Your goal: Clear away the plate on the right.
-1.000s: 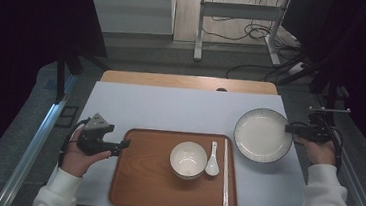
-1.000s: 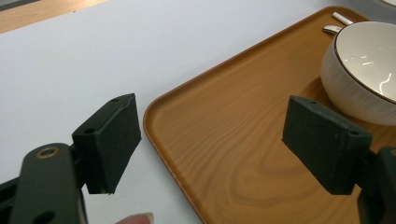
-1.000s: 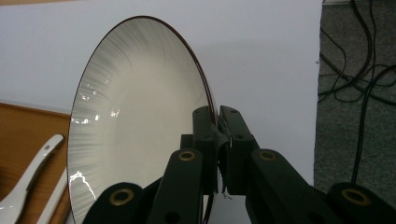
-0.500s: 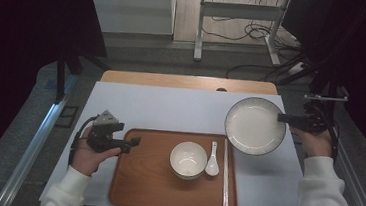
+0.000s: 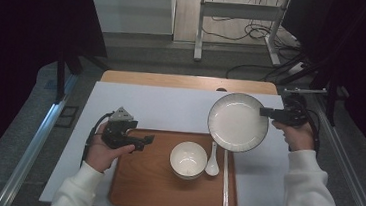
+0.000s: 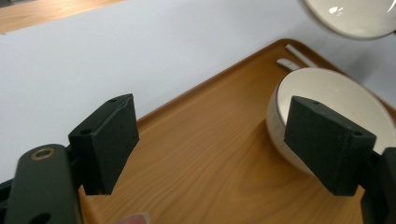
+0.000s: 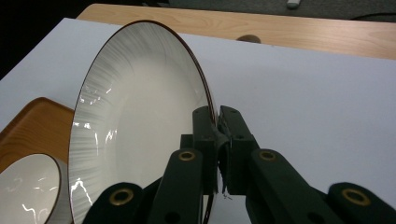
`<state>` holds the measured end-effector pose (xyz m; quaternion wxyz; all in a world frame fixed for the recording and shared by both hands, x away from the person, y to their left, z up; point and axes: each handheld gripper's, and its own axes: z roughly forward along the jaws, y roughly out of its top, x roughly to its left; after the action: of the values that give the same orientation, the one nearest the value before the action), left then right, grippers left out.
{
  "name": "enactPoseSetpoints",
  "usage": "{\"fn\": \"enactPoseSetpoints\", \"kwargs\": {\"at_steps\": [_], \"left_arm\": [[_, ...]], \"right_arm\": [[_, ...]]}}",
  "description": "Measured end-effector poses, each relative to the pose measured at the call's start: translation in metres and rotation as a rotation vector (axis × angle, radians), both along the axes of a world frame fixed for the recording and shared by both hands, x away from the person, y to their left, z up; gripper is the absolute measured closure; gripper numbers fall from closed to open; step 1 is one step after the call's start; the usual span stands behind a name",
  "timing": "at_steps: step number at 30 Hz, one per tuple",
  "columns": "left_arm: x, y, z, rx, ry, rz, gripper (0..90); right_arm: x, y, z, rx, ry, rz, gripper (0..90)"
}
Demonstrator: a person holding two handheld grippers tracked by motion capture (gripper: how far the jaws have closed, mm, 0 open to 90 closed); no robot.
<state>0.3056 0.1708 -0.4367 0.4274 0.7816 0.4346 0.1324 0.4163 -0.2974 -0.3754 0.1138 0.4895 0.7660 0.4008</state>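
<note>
My right gripper (image 5: 265, 111) (image 7: 217, 122) is shut on the rim of a white plate with a dark edge (image 5: 238, 122) (image 7: 135, 107), holding it lifted above the table, right of the wooden tray (image 5: 144, 180). On the tray stand a white bowl (image 5: 187, 159) (image 6: 327, 88), a white spoon (image 5: 212, 162) and a pair of chopsticks (image 5: 226, 179). My left gripper (image 5: 146, 141) (image 6: 224, 149) hovers open over the tray's left part, its jaws pointing toward the bowl with nothing between them.
A white mat (image 5: 170, 107) covers the wooden table (image 5: 188, 81). Metal rails (image 5: 31, 145) run along both sides of the table. Beyond the far edge lie a floor with cables (image 5: 247, 33) and a desk frame.
The right gripper has lifted the plate off the table and carried it left toward the tray. The left gripper has moved right, over the tray's left edge.
</note>
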Motion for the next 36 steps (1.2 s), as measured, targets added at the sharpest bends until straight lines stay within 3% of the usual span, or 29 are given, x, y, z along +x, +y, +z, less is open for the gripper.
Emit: {"fn": "enactPoseSetpoints", "kwargs": {"at_steps": [6, 19, 36], "left_arm": [[0.010, -0.012, 0.002, -0.055, 0.028, -0.009, 17.8], [0.049, -0.038, -0.005, -0.189, 0.142, -0.046, 20.3], [0.069, -0.044, -0.011, -0.244, 0.189, -0.050, 25.4]], "right_arm": [[0.002, 0.020, -0.002, 0.021, -0.001, 0.041, 87.0], [0.006, 0.060, -0.003, 0.057, -0.013, 0.101, 87.0], [0.010, 0.089, -0.010, 0.079, -0.012, 0.155, 86.9]]}}
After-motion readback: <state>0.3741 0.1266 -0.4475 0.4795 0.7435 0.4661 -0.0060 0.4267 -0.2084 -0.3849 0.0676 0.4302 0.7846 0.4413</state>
